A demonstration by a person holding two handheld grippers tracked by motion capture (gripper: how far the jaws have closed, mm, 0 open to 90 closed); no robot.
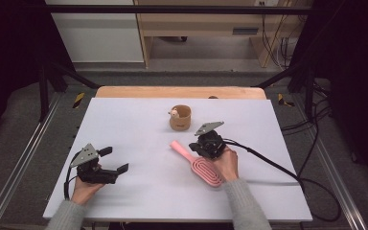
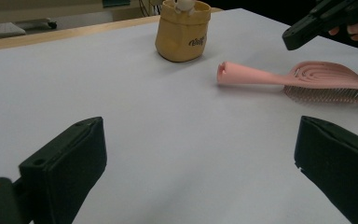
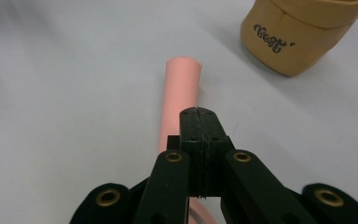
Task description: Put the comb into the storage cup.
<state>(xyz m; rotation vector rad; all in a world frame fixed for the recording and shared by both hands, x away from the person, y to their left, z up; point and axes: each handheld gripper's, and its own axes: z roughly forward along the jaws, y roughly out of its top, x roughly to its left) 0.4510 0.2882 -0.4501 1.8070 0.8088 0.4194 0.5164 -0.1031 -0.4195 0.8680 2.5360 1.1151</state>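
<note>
A pink hairbrush (image 1: 199,165) lies flat on the white table (image 1: 139,124), bristles down, its handle (image 3: 179,88) pointing toward a tan fabric pouch (image 1: 180,118). A small toy peeks out of the pouch's top. My right gripper (image 1: 194,145) hovers just above the brush handle. In the right gripper view its jaws (image 3: 199,114) are pressed together with nothing between them. My left gripper (image 1: 115,160) rests at the table's left front, jaws wide apart and empty, facing the brush (image 2: 307,81) and the pouch (image 2: 182,32). The right gripper (image 2: 291,39) shows at the upper right of the left gripper view.
A wooden strip (image 1: 179,92) borders the table's far edge. Black frame rails run along both sides. A black cable (image 1: 268,165) trails from the right gripper across the table's right part. Bare white surface lies between the two grippers.
</note>
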